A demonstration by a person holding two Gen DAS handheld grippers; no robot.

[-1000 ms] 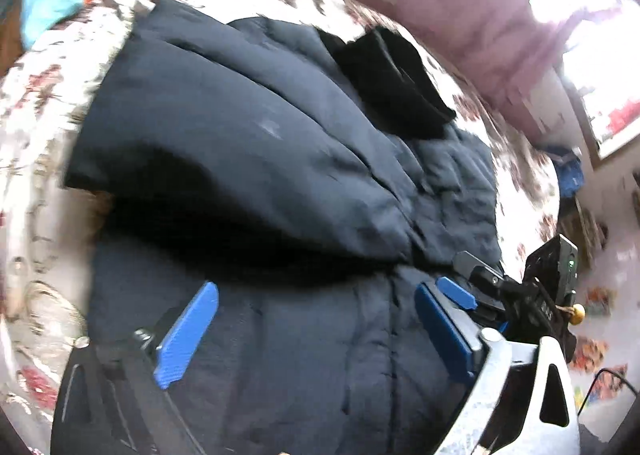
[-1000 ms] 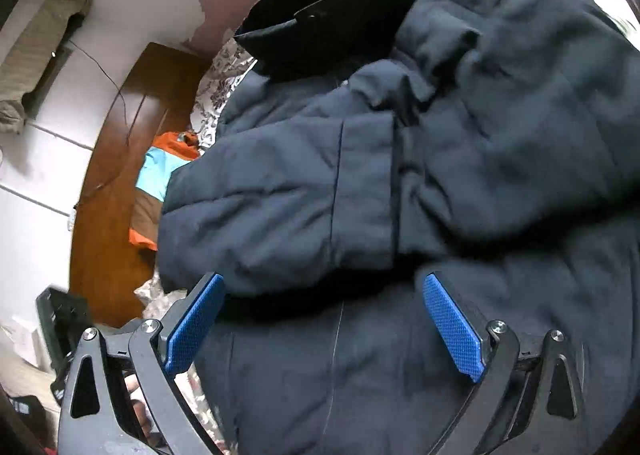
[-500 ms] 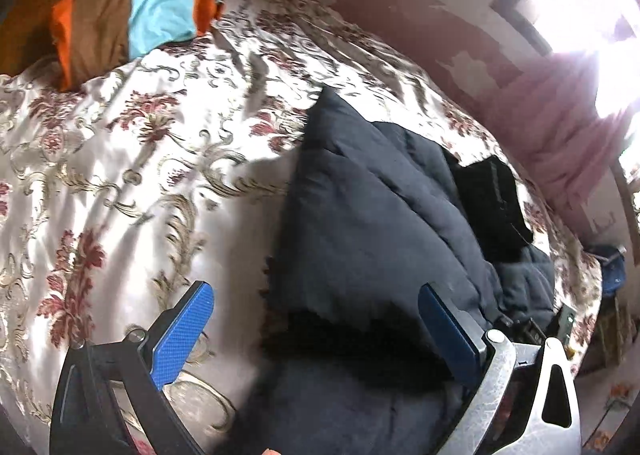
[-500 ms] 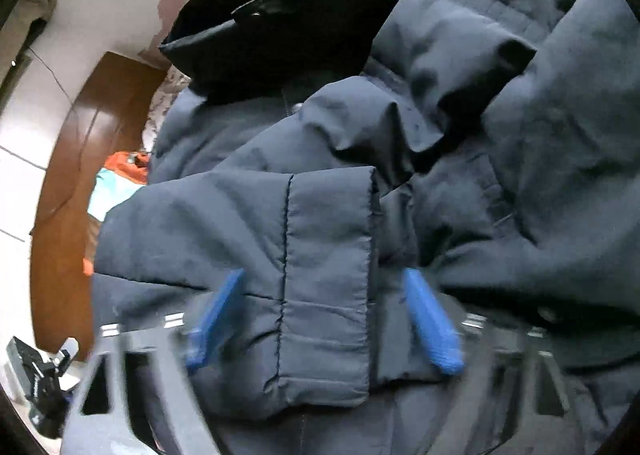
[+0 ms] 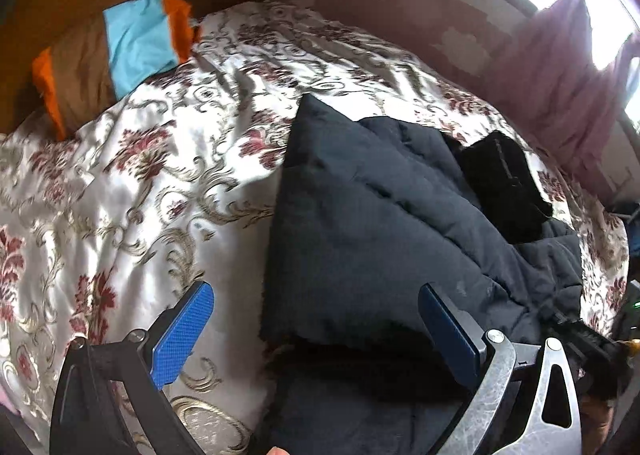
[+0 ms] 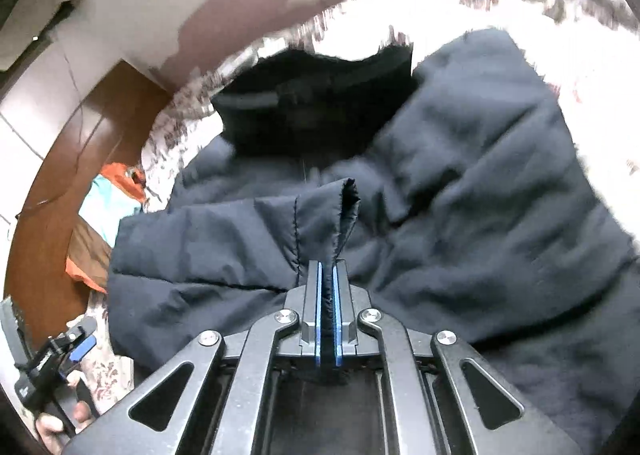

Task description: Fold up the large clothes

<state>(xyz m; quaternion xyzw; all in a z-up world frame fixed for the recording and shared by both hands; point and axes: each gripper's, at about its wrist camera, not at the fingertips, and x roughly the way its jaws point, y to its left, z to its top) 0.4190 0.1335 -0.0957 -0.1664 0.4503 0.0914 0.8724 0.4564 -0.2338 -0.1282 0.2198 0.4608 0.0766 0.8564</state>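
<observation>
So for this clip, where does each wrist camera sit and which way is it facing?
Left wrist: on the left gripper, fingers spread, facing across the floral bedspread and dark jacket toward the headboard.
Right wrist: on the right gripper, fingers shut on the jacket's sleeve cuff; a hand shows lower left.
Shared: jacket, bedspread, striped pillow.

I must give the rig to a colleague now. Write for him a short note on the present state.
Right gripper: shut on the sleeve cuff of the dark jacket.
Left gripper: open, holds nothing, over the jacket's left edge.
The jacket lies on the floral bedspread, one side folded inward.
Left: lay the held sleeve down, then finish the folds.
</observation>
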